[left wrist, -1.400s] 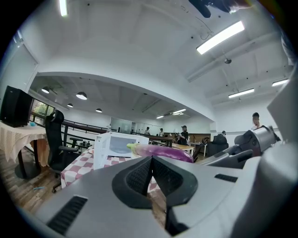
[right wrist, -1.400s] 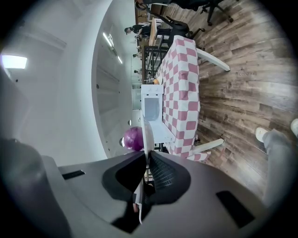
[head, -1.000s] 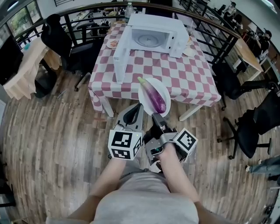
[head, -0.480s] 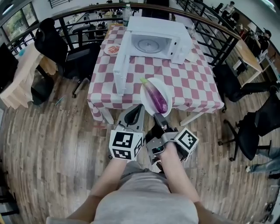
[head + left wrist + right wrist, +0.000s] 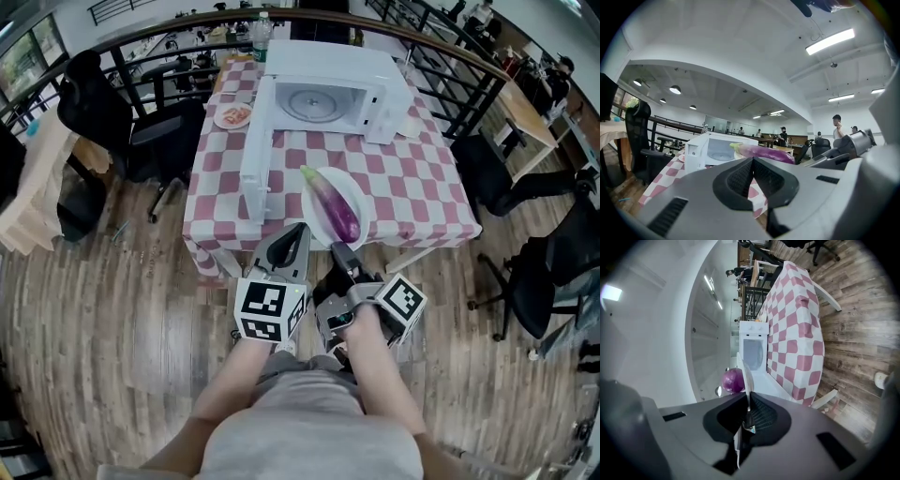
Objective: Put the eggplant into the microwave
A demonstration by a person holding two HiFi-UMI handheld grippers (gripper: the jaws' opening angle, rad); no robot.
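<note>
A purple eggplant [image 5: 331, 209] lies on a white plate [image 5: 359, 200], and my right gripper [image 5: 337, 249] is shut on the plate's near rim, holding it above the front edge of the checkered table [image 5: 412, 178]. The right gripper view shows the plate [image 5: 746, 373] edge-on between the pads, with the eggplant [image 5: 733, 380] beside it. The white microwave [image 5: 330, 86] stands at the back of the table with its door [image 5: 256, 150] swung open to the left. My left gripper [image 5: 297, 233] is shut and holds nothing, level with the right one. In its view the eggplant [image 5: 764, 152] and microwave [image 5: 715, 150] lie ahead.
A small plate of food [image 5: 232, 115] and a bottle [image 5: 261, 26] sit at the table's back left. Black office chairs stand left [image 5: 141, 127] and right [image 5: 511, 183] of the table. A dark railing [image 5: 450, 70] runs behind it. The floor is wooden.
Both grippers and the plate with the eggplant have moved forward toward the table. The table and microwave now sit lower and nearer in the head view.
</note>
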